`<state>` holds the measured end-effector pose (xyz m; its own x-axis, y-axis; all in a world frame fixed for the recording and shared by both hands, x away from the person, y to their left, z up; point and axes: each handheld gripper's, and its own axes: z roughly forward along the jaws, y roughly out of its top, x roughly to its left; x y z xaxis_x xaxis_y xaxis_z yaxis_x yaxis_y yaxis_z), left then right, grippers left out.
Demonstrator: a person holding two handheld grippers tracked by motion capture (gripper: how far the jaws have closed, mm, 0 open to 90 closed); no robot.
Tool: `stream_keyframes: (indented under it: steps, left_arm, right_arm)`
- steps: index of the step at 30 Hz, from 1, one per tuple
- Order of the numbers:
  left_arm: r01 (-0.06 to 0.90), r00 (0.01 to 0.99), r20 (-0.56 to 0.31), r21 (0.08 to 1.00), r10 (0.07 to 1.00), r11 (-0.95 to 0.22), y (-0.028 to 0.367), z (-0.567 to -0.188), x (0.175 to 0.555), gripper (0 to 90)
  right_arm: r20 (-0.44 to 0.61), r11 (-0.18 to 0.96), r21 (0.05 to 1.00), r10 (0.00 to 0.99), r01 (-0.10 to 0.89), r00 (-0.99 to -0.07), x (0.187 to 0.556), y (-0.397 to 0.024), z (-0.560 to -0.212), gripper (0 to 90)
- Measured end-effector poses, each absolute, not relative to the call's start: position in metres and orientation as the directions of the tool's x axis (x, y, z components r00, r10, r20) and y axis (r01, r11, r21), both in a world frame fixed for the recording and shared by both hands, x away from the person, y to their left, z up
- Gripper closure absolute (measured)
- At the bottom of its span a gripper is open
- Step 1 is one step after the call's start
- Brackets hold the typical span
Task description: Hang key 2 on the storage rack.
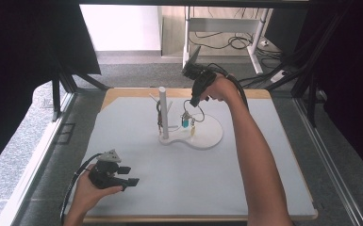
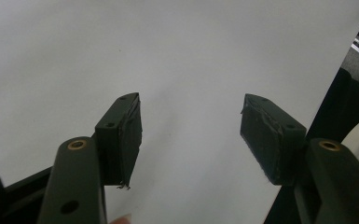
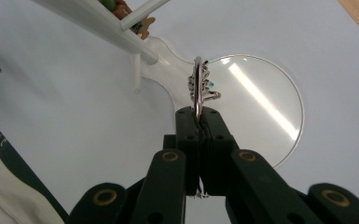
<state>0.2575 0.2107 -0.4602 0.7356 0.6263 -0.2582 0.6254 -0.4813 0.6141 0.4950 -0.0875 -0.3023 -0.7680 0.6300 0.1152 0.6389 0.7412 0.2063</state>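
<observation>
The right tongs (image 3: 199, 116) are clamped on a metal ring (image 3: 197, 86) above the white stand (image 1: 202, 136), mid-table (image 1: 245, 188). The left tongs (image 1: 125, 175) rest apart near the front edge, bare mat around them; no readable writing.

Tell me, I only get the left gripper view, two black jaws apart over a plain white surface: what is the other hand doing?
Observer: The right gripper is shut on a metal ring with small charms dangling from it.
Operator: Where is it holding that?
Observer: Above the round dish of a white stand in the middle of the table.
Operator: Anything already on that stand?
Observer: Yes, something colourful hangs from a peg on its post; I can't tell what.
</observation>
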Motion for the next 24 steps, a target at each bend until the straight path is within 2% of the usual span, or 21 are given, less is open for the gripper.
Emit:
stream_keyframes:
  steps: [24]
  left_arm:
    - [0.615, 0.746, -0.257, 0.619, 0.614, -0.489, 0.205, -0.461, 0.258, 39.5]
  right_arm:
    - [0.093, 0.757, 0.207, 0.616, 0.620, -0.783, 0.509, -0.063, -0.314, 87.7]
